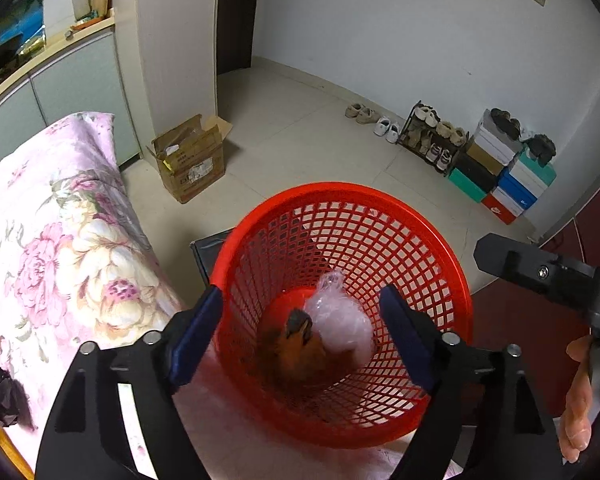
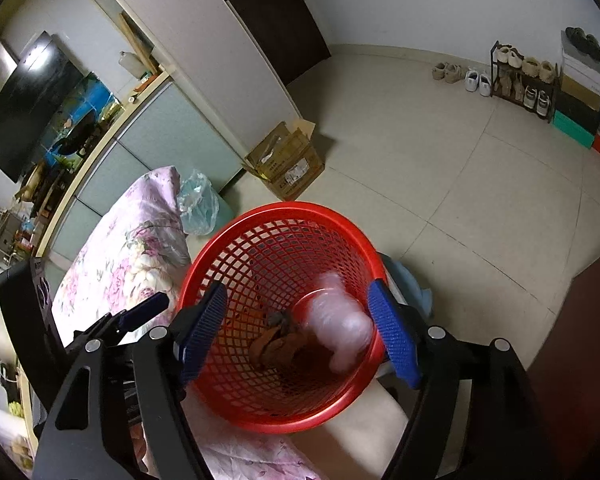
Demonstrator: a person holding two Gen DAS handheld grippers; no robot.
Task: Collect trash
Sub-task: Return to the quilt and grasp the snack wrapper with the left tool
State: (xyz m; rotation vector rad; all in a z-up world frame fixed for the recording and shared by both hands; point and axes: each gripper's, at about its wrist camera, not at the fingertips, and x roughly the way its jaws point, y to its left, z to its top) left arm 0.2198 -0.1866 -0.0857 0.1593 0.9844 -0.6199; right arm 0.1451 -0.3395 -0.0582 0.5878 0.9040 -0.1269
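Trash (image 1: pixel 342 330) in red basket (image 1: pixel 340 194), below open left gripper (image 1: pixel 302 334)

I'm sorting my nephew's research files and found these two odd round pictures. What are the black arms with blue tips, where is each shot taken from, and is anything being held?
No robot here: a person holds a hand-operated claw in each hand, with a wide-angle camera on each looking along its two fingers. One picture is from the left claw, the other from the right claw. Both claws stand open over a red basket, holding nothing. Inside the basket lie a clear plastic wad and a brown scrap. The wad looks blurred in the right view, so it may have just dropped. The basket stands beside a floral bedspread.
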